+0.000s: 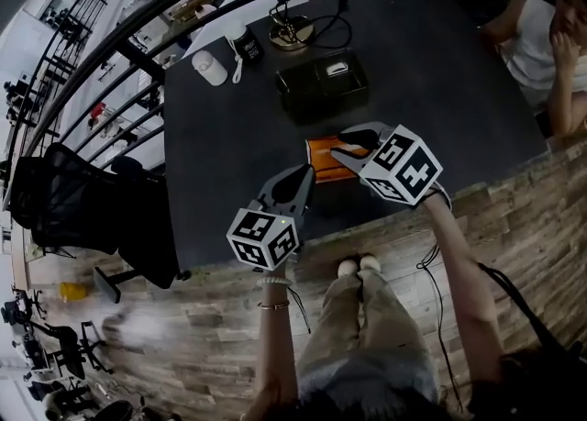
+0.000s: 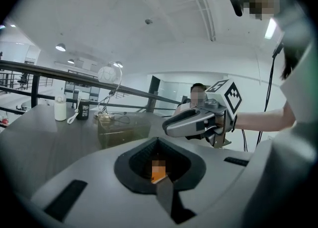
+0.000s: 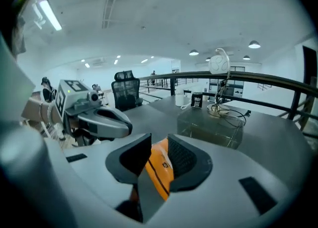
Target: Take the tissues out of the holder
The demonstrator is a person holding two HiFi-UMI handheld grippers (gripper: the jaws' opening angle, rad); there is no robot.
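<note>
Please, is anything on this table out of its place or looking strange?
Yes, one thing. The orange pack is not in the clear holder. It is near the front edge of the table, tilted between the jaws of the right gripper, which grips it. Nothing looks spilled or broken.
</note>
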